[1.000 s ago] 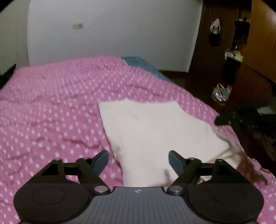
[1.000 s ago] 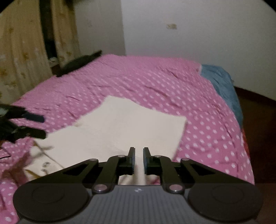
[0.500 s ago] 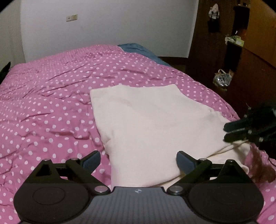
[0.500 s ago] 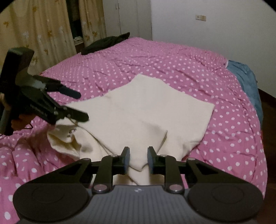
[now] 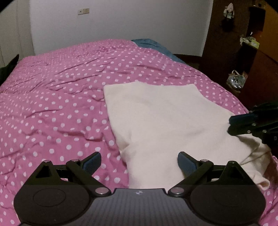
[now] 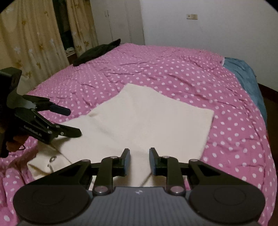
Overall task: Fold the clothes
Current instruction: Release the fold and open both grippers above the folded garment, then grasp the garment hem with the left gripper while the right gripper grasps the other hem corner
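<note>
1. We identify the place as a home bedroom.
2. We see a bed under a pink polka-dot cover (image 6: 173,73).
3. We note floral curtains (image 6: 29,40) beside it, white closet doors (image 6: 119,20), and a wall switch plate (image 5: 83,11).
4. We see dark wooden furniture (image 5: 252,57) holding small household items.

Bedroom, dimly lit: a bed under a pink polka-dot cover (image 5: 52,107) stood against a plain white wall (image 5: 121,20) that carried a small switch plate (image 5: 83,11). A blue blanket (image 6: 246,78) hung over the bed's far corner, and a dark item (image 6: 97,52) lay at the edge beside yellowish floral curtains (image 6: 31,45). Dark wooden furniture (image 5: 246,57) with small clutter stood on the opposite side, above a dark floor (image 6: 271,97).
</note>
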`<state>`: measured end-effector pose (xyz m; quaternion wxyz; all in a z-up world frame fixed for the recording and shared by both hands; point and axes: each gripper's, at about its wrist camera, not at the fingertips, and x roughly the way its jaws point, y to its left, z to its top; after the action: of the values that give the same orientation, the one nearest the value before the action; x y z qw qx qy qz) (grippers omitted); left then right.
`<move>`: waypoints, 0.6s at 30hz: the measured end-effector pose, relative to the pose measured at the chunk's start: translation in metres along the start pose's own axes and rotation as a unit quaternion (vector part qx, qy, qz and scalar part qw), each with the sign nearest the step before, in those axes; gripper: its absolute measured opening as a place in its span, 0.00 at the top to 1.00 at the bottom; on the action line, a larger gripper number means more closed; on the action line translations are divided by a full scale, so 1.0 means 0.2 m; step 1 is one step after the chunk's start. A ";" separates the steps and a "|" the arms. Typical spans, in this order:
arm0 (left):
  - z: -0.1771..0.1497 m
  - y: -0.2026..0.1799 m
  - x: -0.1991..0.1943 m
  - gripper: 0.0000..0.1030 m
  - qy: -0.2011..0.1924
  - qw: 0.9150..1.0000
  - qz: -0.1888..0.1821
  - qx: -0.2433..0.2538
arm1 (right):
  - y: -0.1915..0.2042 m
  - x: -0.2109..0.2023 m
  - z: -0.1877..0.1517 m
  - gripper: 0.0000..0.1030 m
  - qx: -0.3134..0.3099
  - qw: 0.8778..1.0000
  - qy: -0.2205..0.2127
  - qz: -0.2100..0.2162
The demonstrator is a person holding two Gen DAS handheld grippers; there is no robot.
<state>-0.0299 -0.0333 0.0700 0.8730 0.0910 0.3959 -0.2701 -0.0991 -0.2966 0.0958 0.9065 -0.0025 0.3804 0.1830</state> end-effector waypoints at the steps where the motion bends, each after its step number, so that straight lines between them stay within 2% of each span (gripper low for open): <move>1: -0.01 0.01 -0.01 0.05 -0.001 1.000 0.000 -0.001 | 0.00 -0.02 -0.01 0.77 0.000 1.000 -0.001 -0.001; 4: -0.01 -0.01 -0.09 0.04 -0.015 1.000 -0.001 0.015 | 0.04 -0.08 -0.01 0.72 -0.015 1.000 -0.011 0.002; 5: -0.01 -0.03 -0.12 0.04 -0.021 0.999 -0.004 0.028 | 0.05 -0.09 -0.02 0.67 -0.024 1.000 -0.009 0.004; 9: -0.04 -0.10 -0.25 0.04 -0.044 0.995 -0.022 0.084 | 0.11 -0.10 -0.08 0.66 -0.057 0.998 0.010 0.000; 15: -0.16 -0.20 -0.39 0.05 -0.053 0.981 -0.067 0.173 | 0.13 -0.17 -0.12 0.62 -0.068 0.998 0.014 -0.009; 18: -0.21 -0.26 -0.39 0.11 -0.046 0.974 -0.084 0.204 | 0.15 -0.20 -0.13 0.62 -0.074 0.997 0.015 -0.010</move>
<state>-0.1273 -0.0301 0.1017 0.8274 0.2209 0.2982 -0.4216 -0.1523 -0.2856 0.1081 0.8998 -0.0766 0.3794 0.2013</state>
